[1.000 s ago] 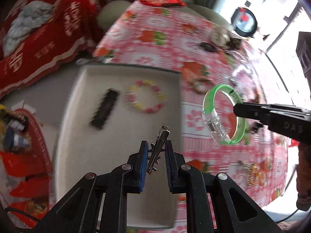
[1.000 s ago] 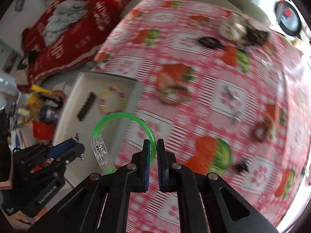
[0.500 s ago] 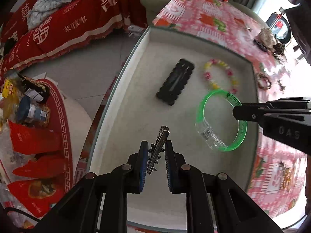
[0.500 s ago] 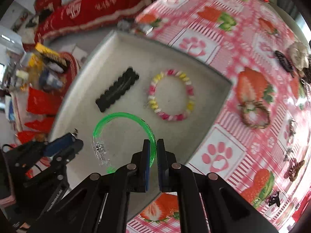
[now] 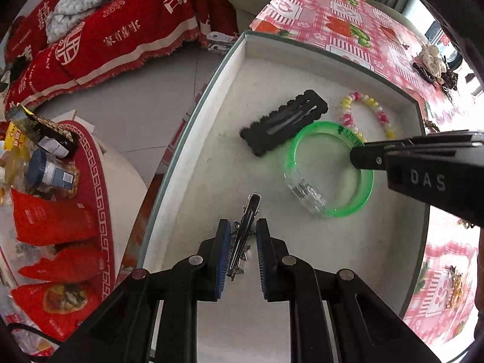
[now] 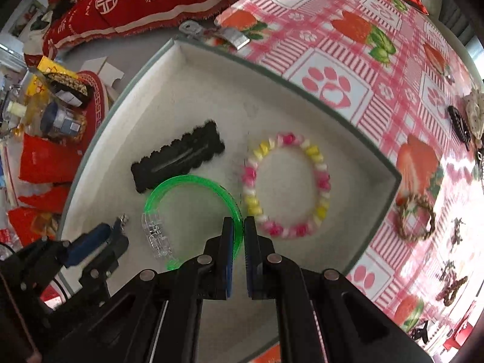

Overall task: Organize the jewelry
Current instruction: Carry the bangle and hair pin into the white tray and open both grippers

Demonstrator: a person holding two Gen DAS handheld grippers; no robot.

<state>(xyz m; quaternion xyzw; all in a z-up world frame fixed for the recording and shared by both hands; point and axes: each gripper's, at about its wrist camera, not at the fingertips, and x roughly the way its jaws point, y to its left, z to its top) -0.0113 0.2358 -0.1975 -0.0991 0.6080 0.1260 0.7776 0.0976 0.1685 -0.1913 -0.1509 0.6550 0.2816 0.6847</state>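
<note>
Left wrist view
Left gripper (image 5: 242, 237): jaws clamped on silver clip (image 5: 246, 227), low over white tray (image 5: 211, 163).
Bangle (image 5: 328, 169): green, pinched by right gripper (image 5: 358, 158), over tray floor.
Black clip (image 5: 282, 121), bead bracelet (image 5: 366, 115): lying in tray.

Right wrist view
Right gripper (image 6: 239, 236): jaws shut on bangle (image 6: 193, 181) rim.
Bangle: just beside black clip (image 6: 178, 158) and bead bracelet (image 6: 287, 184), inside tray (image 6: 272, 103).
Left gripper (image 6: 112, 236): at lower left.
Tablecloth (image 6: 348, 60): more jewelry scattered right.

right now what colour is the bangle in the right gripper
Translucent green with a clear clasp section; the bangle shows best in the right wrist view.
</note>
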